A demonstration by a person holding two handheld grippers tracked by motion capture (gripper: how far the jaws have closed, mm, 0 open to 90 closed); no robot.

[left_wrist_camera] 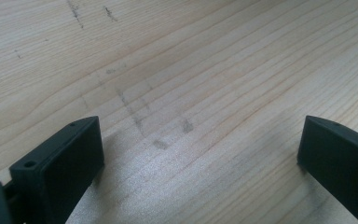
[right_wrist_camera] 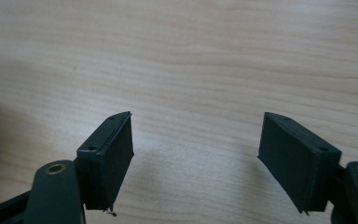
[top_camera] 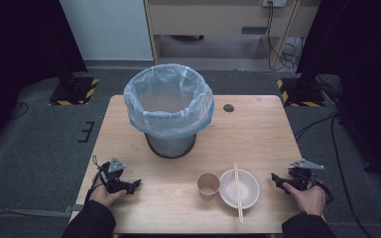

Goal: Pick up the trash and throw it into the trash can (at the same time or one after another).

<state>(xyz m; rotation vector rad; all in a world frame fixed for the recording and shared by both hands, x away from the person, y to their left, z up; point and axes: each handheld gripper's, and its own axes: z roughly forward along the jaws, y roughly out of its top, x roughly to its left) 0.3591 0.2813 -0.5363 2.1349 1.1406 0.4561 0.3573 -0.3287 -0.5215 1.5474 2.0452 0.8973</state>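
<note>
**Clearing the desk: hand-held grippers waiting at the edges**

A wooden desk (top_camera: 258,124) is carrying a bag-lined bin (top_camera: 169,111) at its middle, with a white bowl (top_camera: 245,191), a paper cup (top_camera: 208,185) and chopsticks (top_camera: 238,191) lying across the bowl near the front. The left hand-held gripper (top_camera: 135,185) and right hand-held gripper (top_camera: 275,178) are resting wide open and empty. Likely next: reaching inward for the tableware, then binning it.

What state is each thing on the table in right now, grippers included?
Bin: upright, open, lined with a bag.
Paper cup: upright, beside the bowl.
Bowl: upright, chopsticks lying across it.
Left gripper: fingers open, nothing between them.
Right gripper: fingers open, nothing between them.
</note>
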